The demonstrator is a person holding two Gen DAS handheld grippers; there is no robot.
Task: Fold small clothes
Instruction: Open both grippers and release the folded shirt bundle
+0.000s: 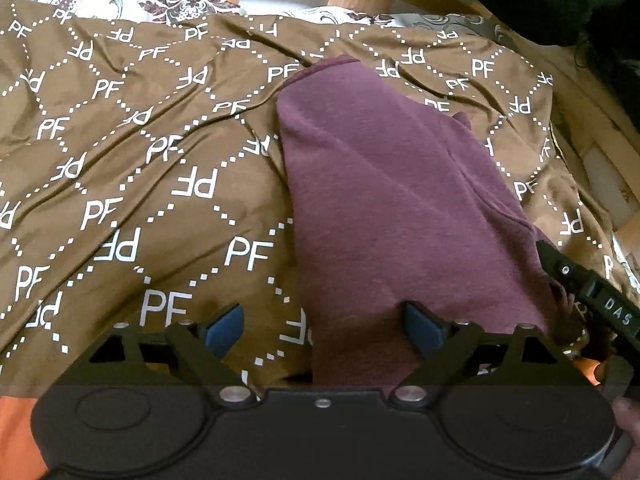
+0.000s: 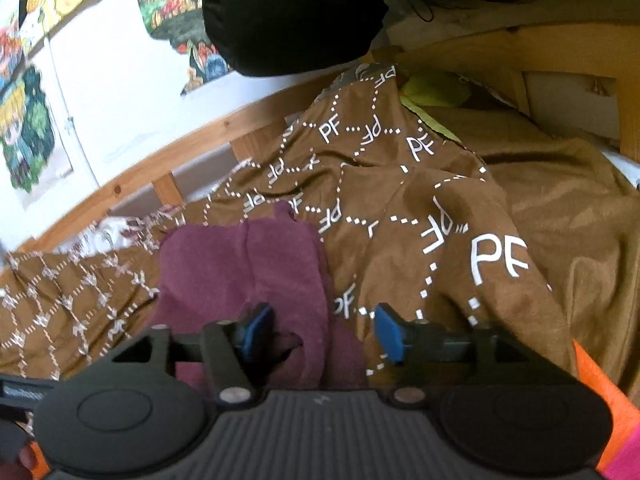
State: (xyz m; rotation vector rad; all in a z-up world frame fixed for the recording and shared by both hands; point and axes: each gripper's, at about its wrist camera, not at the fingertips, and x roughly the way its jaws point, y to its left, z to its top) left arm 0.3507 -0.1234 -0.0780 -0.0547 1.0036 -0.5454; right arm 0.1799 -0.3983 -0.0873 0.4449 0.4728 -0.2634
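Both tools open, nothing gripped: left tool [image 1: 322, 330] and right tool [image 2: 320, 330] straddle the near hem of the maroon garment [image 1: 384, 200], lying lengthwise mid-bed on the brown bedspread [image 1: 120, 160], probably lined up for a fold.

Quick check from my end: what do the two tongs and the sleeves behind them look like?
Both the left tongs and right tongs are black plastic with blue pads and silver screws. The right body is ribbed. White "DAS" lettering marks the right tongs. Orange sleeve, with pink at the right wrist.
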